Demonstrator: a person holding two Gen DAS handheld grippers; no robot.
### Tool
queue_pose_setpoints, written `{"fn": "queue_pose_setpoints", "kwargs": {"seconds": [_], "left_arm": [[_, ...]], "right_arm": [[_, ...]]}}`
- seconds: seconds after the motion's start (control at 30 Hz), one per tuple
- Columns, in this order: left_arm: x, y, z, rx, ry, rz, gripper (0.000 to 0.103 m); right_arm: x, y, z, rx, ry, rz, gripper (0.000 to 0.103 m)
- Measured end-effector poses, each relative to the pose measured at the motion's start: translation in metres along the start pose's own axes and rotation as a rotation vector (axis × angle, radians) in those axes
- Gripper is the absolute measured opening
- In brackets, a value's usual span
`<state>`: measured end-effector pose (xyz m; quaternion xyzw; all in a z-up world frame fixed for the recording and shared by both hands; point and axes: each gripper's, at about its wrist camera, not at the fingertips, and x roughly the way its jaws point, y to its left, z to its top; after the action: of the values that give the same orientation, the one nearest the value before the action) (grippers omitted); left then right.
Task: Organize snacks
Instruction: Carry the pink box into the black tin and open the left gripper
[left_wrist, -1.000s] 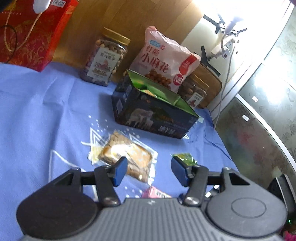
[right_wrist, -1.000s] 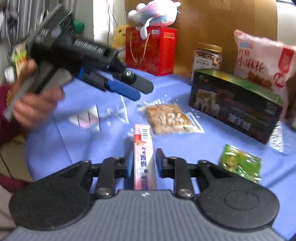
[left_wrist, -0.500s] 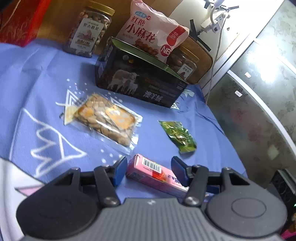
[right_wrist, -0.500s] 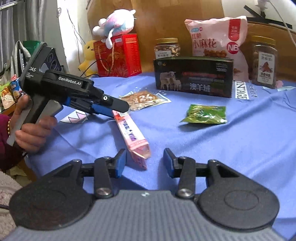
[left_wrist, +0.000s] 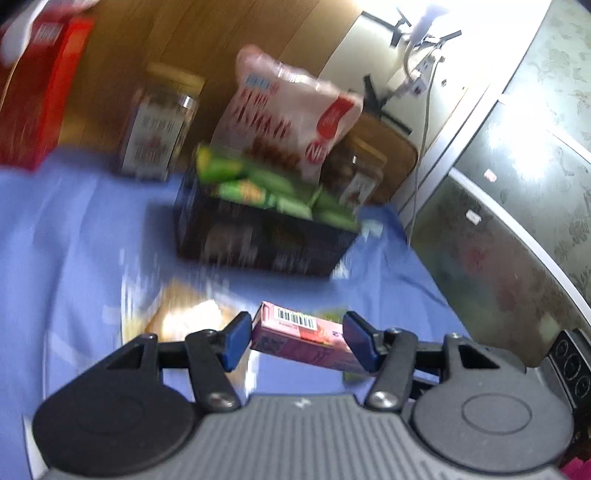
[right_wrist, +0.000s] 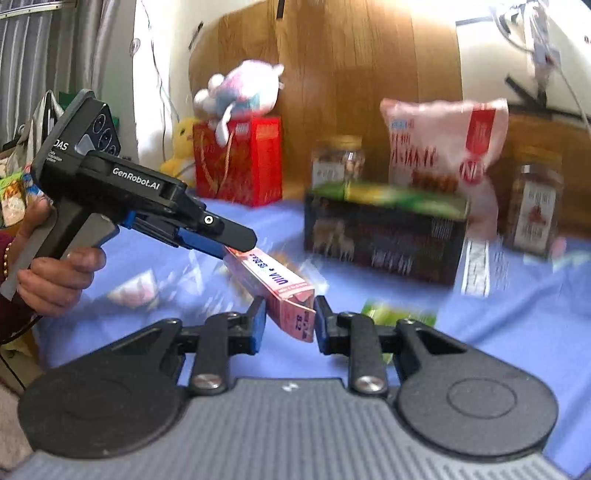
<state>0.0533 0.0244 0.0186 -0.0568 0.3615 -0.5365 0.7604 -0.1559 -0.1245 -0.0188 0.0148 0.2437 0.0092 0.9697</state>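
A long pink snack box (left_wrist: 303, 334) (right_wrist: 275, 286) is held in the air above the blue cloth, between both grippers. My left gripper (left_wrist: 297, 339) stands around one end, its blue pads beside the box with small gaps. My right gripper (right_wrist: 289, 325) closes around the other end, its pads at the box's sides. The left gripper's body (right_wrist: 147, 206) shows in the right wrist view. A dark open box (left_wrist: 258, 232) (right_wrist: 384, 236) holding green packets stands behind.
A pink snack bag (left_wrist: 291, 118), nut jars (left_wrist: 159, 125) (right_wrist: 532, 210) and a red gift bag (right_wrist: 236, 158) stand at the back. A clear nut packet (left_wrist: 184, 317) and a green packet (right_wrist: 399, 314) lie on the blue cloth (left_wrist: 74, 240). The view is blurred.
The pink box has lifted off the cloth, held between both grippers. My right gripper narrowed onto its end. Both cameras are moving, blurring the scene.
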Motion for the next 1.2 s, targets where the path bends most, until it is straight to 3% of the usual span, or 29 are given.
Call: {"fn": "queue_pose_setpoints", "kwargs": {"seconds": [0.27,0.5,0.6,0.73,0.87,0.93,1.07,1.2], "left_arm": [[0.048,-0.002,0.079,0.054,-0.048,0.052,0.056],[0.094,0.017,0.114,0.028,-0.04,0.11,0.056],[0.101,0.016,0.109,0.028,-0.013,0.093,0.056],[0.095,0.008,0.098,0.061,-0.004,0.077,0.056],[0.063,0.002,0.087,0.053,-0.046,0.022,0.058],[0.047,0.001,0.076,0.049,-0.057,-0.001,0.058],[0.033,0.0,0.043,0.039,-0.013,-0.019,0.058],[0.035,0.003,0.009,0.008,0.059,-0.027,0.058]], "right_arm": [[0.042,-0.045,0.05,-0.045,-0.082,-0.051,0.03],[0.096,-0.092,0.075,-0.05,-0.043,-0.075,0.032],[0.109,-0.104,0.072,-0.038,-0.042,-0.164,0.034],[0.093,-0.117,0.064,0.073,-0.078,-0.189,0.034],[0.063,-0.112,0.051,0.145,-0.111,-0.201,0.035],[0.046,-0.105,0.039,0.186,-0.111,-0.193,0.042],[0.034,-0.089,0.008,0.252,-0.017,-0.158,0.051],[0.042,-0.072,-0.019,0.264,0.115,-0.182,0.061]]}}
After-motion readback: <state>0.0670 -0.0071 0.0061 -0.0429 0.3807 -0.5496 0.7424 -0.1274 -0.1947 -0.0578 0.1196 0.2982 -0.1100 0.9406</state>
